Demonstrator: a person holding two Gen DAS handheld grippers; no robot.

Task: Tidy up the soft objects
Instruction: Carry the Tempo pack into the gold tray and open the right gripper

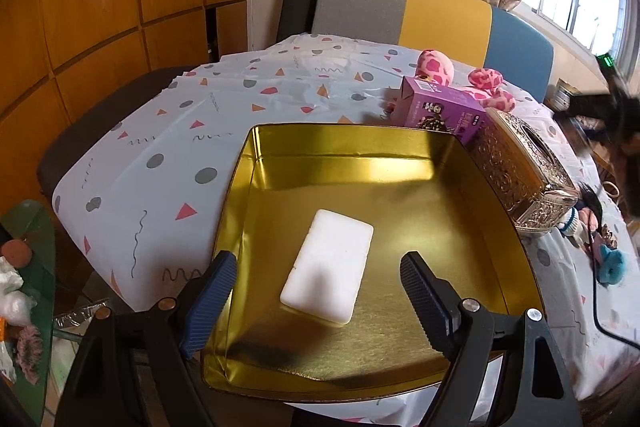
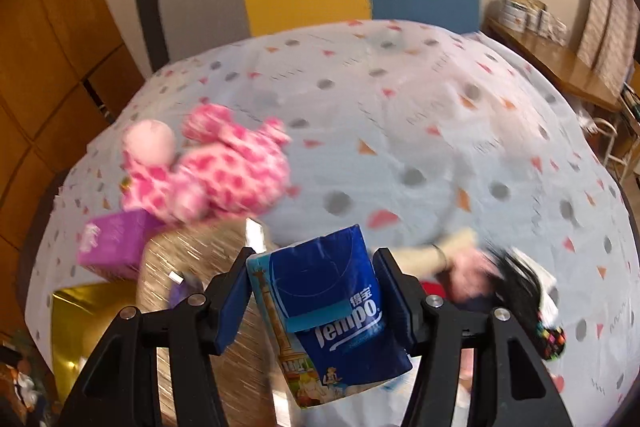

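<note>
R gripper [image 2: 314,301] clamped on tissue pack [image 2: 328,311]; L gripper [image 1: 316,279] open, empty over gold tin [image 1: 352,143]. Keep grip firm, drop pack beside white sponge [image 1: 328,267], w/o landing on it.

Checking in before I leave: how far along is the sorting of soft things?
Done: a white sponge block lies in the gold tin. In hand: the right gripper is clamped on a blue tissue pack. Left: the pink spotted plush and a doll still lie on the table; the left gripper is empty.

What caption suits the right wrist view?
Right hand-held gripper clamps a blue tissue pack above the patterned tablecloth, pink plush behind.
</note>
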